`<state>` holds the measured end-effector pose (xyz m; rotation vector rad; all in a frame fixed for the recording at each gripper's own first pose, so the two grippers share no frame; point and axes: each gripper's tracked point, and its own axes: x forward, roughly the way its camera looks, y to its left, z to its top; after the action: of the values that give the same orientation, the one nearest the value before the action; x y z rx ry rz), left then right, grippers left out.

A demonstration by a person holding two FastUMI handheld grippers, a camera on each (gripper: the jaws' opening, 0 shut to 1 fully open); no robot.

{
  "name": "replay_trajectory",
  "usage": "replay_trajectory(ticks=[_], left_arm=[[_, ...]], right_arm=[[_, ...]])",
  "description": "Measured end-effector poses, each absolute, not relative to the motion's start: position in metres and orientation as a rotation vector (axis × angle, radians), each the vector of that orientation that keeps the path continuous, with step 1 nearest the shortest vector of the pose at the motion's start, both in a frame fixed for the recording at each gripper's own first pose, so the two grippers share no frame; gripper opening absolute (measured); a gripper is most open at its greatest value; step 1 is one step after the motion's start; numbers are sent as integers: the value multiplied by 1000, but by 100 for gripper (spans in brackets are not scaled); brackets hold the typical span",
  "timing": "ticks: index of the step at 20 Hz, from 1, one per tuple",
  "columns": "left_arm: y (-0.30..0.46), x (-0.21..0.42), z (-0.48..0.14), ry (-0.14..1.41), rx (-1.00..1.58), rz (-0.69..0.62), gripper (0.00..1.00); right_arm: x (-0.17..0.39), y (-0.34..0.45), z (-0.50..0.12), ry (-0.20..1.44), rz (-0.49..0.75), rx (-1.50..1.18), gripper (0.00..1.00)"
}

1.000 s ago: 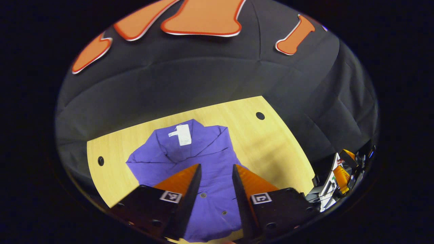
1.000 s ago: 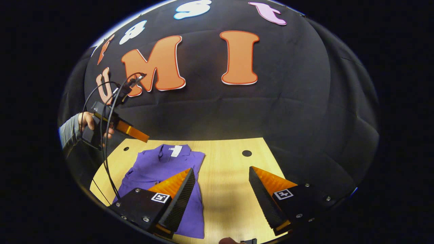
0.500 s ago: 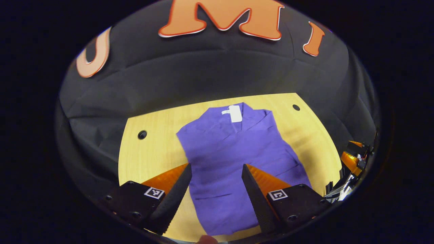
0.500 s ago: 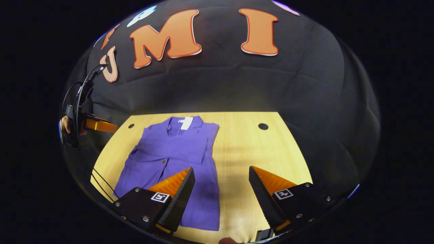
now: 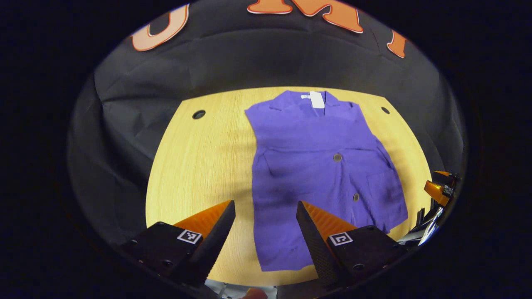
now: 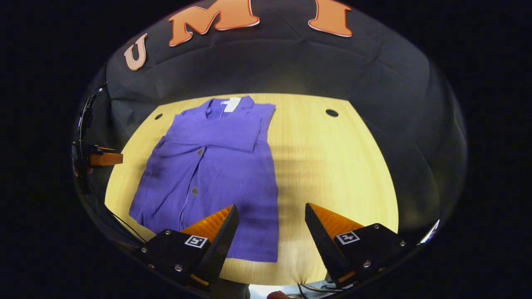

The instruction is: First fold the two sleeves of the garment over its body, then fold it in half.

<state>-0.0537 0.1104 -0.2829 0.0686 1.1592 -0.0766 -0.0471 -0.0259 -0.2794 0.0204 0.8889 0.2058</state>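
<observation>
Flat on the pale wooden table (image 5: 199,166) lies the purple button-front garment (image 5: 320,166), collar and white neck tag (image 5: 316,99) toward the black cloth wall, both sleeves already folded across its body. Above the near edge, the left gripper (image 5: 266,232) hangs with fingers spread apart, holding nothing. Likewise the right gripper (image 6: 272,236) is parted and empty above the garment's lower hem.

Purple garment (image 5: 320,166) (white tag (image 5: 316,99)) on pale wood-grain table (image 5: 199,158).
</observation>
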Motion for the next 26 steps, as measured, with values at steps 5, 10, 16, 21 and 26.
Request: replay_trajectory(ticks=[5,10,16,21,26], left_arm=[[116,-94,-323,1254,87,-75,94],[135,-125,-374,1346,61,-27,92],[136,-160,-393,1403,70,-13,93],[138,-173,-411,1447,20,18,92],[138,-178,-417,1490,-89,63,90]], right_arm=[[-83,-20,-325,1006,222,11,96],[-109,-20,-359,1110,228,40,97],[-124,-16,-382,1174,224,49,97],[-124,-17,-393,1202,220,52,97],[-124,-16,-392,1228,215,42,93]])
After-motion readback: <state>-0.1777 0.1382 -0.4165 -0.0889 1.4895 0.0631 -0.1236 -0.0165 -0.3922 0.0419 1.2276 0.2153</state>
